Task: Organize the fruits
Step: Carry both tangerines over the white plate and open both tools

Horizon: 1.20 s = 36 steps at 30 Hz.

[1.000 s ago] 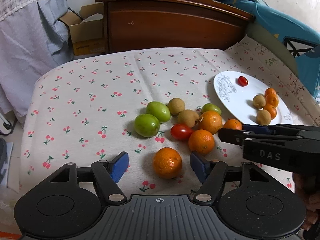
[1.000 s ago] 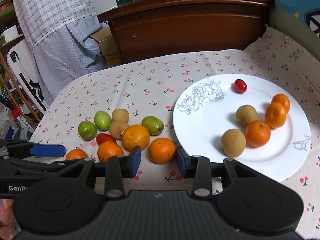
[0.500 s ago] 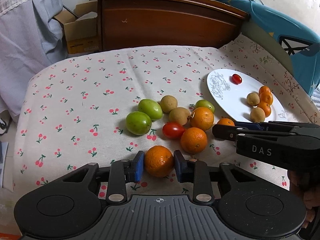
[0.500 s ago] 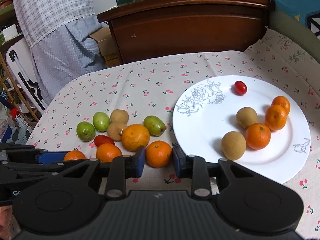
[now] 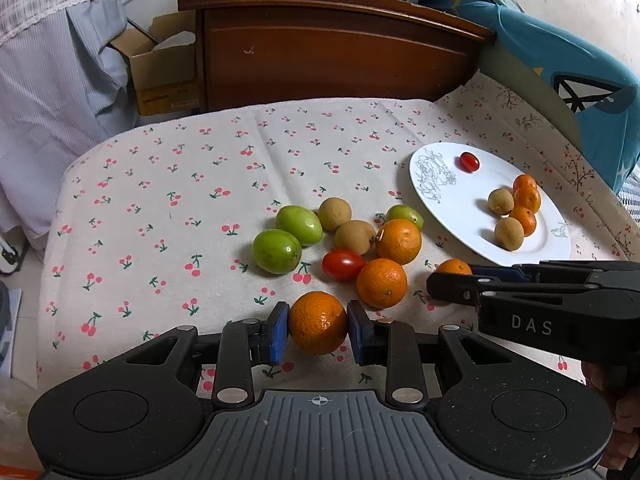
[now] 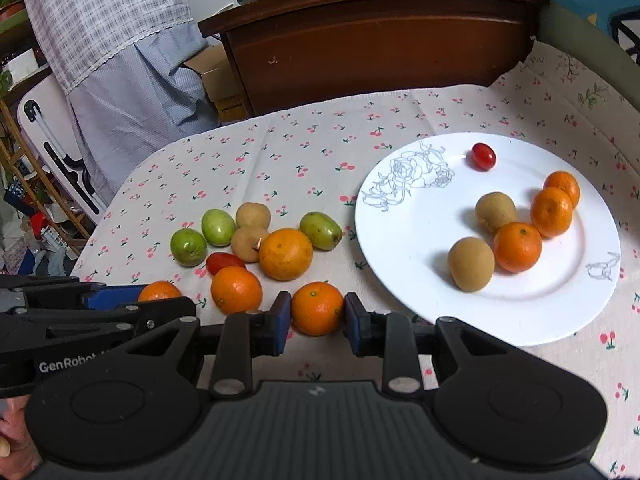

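Both my grippers clamped on oranges beside the white plate (image 6: 520, 320).

My left gripper (image 5: 318, 330) grasps 1 orange (image 5: 318, 322) between its blue pads, well left of the plate, at the near edge of the cherry-print cloth (image 5: 160, 200). My right gripper (image 6: 314, 318) grips a smaller orange (image 6: 317, 308), just left of the plate's near rim. Left of the plate lies a loose cluster: 2 more oranges, 3 green fruits (image 5: 276, 250), 2 brown fruits (image 5: 354, 236) and 1 red tomato (image 5: 343, 264). On the plate sit 3 oranges, 2 brown fruits and 1 small tomato (image 6: 483, 156) at its far side.
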Motion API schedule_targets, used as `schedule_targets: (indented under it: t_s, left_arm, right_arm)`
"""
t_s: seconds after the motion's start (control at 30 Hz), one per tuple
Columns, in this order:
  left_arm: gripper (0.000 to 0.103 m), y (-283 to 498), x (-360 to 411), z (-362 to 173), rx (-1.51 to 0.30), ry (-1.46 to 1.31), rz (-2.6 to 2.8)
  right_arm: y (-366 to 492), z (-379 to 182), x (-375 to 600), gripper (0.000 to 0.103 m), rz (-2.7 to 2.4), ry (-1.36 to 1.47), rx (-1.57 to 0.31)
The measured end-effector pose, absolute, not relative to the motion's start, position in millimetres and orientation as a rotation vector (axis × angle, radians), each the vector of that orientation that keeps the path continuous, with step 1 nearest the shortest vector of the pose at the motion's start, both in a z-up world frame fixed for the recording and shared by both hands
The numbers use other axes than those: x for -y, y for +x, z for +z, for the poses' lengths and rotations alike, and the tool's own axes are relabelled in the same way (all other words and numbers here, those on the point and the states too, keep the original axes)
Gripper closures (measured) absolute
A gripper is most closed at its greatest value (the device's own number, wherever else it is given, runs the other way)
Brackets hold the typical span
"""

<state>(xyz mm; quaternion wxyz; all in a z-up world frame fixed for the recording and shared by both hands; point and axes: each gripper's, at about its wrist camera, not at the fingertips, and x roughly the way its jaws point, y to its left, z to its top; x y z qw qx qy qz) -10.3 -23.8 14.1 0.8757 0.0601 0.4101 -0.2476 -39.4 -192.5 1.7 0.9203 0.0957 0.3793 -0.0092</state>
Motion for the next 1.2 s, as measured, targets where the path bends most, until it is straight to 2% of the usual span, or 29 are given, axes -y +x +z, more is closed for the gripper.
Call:
schedule_targets:
  t_s: [0.6,1.2]
  left_arm:
    - [0.075,-22.8,26.4,42.0,-0.791,0.121,-0.529]
    - [0.075,-18.5,61.1,95.1,-0.671,0.067,-0.65]
  right_arm:
    - [-59.5,28.1,189.5,0.075,-0.008,0.185,-0.735]
    - [-69.9,102.1,245.2,0.075,-0.068,0.311,-0.585]
